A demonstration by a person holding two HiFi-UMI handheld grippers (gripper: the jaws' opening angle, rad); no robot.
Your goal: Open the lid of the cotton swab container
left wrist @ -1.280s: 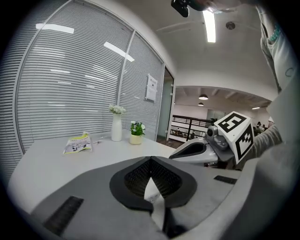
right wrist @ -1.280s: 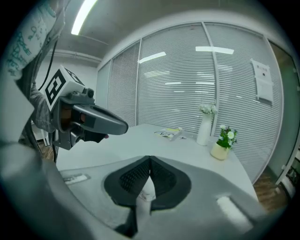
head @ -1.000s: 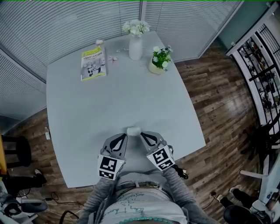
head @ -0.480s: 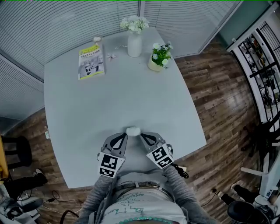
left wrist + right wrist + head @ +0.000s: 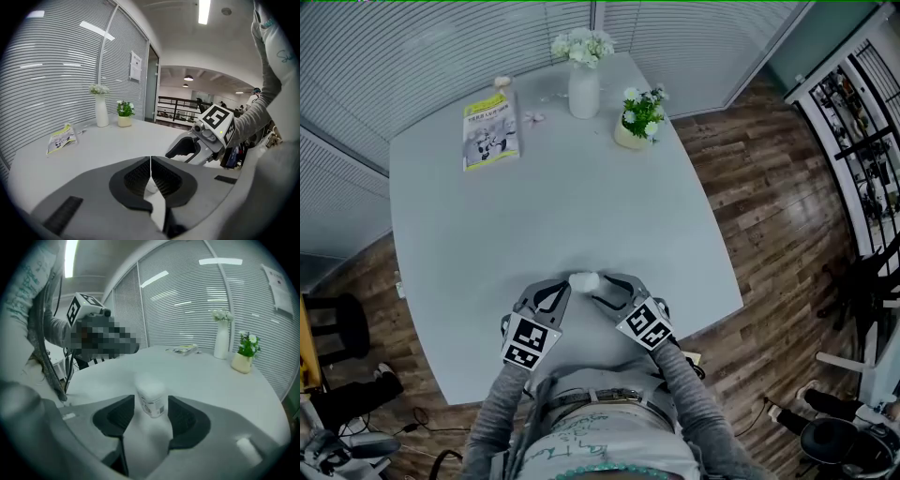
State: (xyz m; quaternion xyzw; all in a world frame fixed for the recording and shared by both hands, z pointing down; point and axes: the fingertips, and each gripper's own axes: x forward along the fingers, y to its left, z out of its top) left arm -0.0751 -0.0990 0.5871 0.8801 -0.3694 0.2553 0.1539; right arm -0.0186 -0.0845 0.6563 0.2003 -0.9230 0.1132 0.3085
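While the lid is seen to be on still, the task is judged barely begun. In the head view, the cotton swab container (image 5: 584, 279) is found toward the near edge of the counter (image 5: 562, 187), between the left tool (image 5: 553, 292) and the right tool (image 5: 609, 289). In the left gripper view, the left tool is clenched on nothing. In the right gripper view, the right tool's jaws have just been opening. The container is framed between them, ungripped, with its long axis vertical and its lid upward.

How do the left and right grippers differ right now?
Jaws: the left gripper is shut; the right gripper stands apart, having just been opening. Contents: nothing sits between the left gripper's jaws; the cotton swab container stands between the right gripper's. Both angle down over the table's near edge.
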